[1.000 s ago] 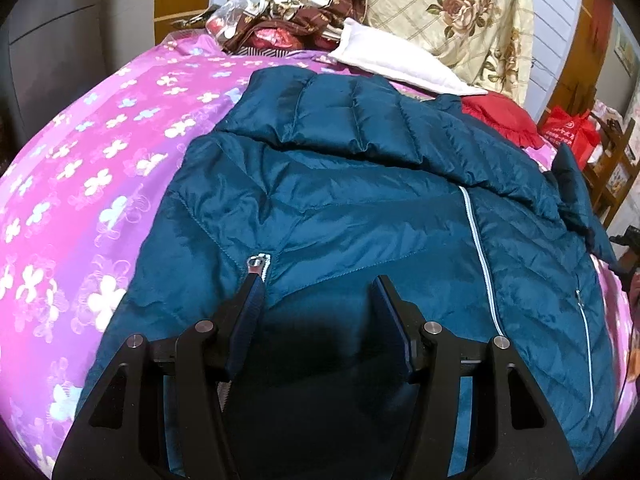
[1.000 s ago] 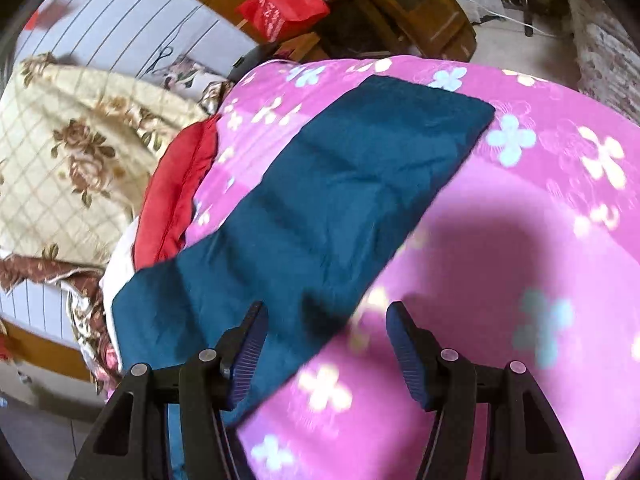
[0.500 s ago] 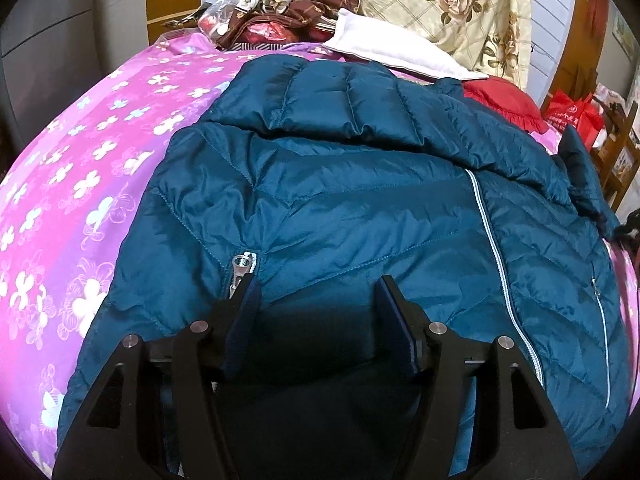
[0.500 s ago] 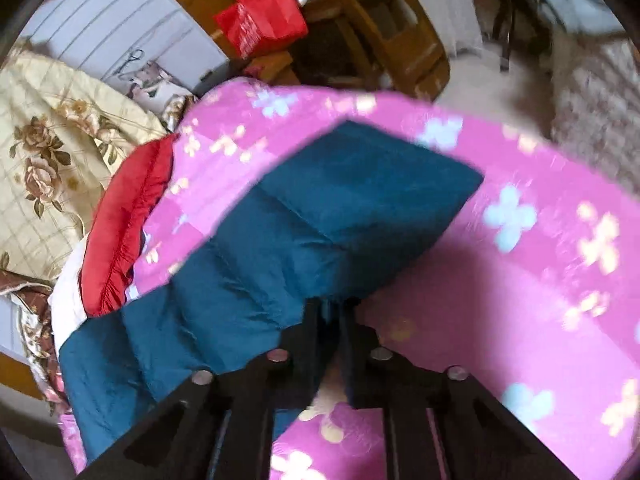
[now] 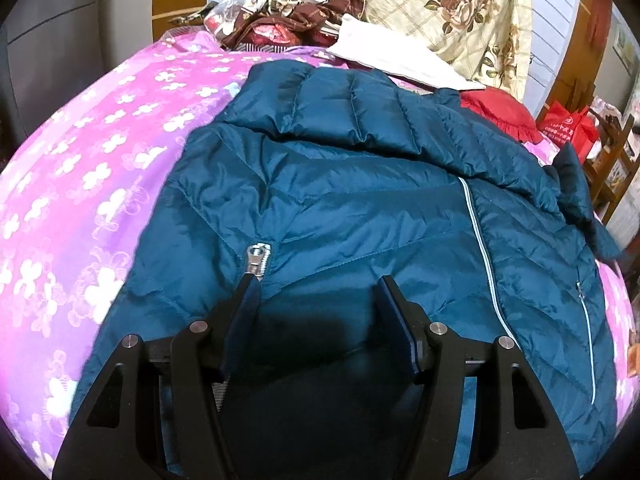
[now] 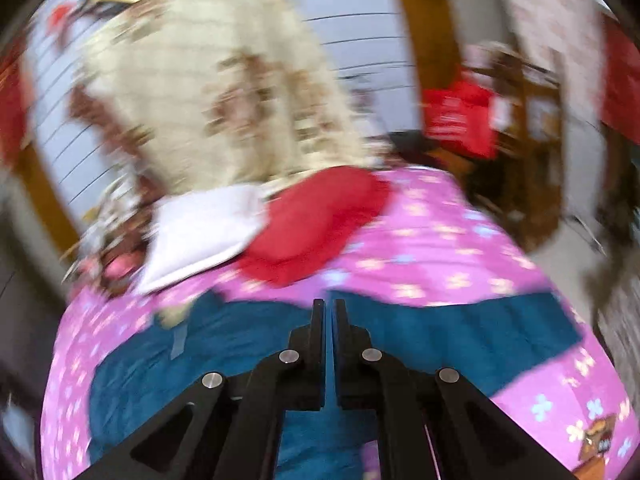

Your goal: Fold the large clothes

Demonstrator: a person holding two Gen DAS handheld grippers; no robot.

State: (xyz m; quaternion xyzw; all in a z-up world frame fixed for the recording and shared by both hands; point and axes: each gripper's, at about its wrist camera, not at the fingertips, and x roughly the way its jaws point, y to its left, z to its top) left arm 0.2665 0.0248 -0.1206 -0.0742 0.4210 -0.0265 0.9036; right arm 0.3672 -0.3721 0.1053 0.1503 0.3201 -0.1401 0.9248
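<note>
Left wrist, jacket (image 5: 360,208) spread under parted claw (image 5: 318,300)

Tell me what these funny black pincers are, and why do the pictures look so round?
A person holds a claw in each hand. Each claw carries a small wide-eyed camera, which bends the picture. One picture looks along the left claw, which is open over a blue jacket spread on a pink flowery bed cover. The other, blurry picture looks along the right claw, which is shut and seems to pinch an edge of that jacket. Pillows are piled at the far end.
</note>
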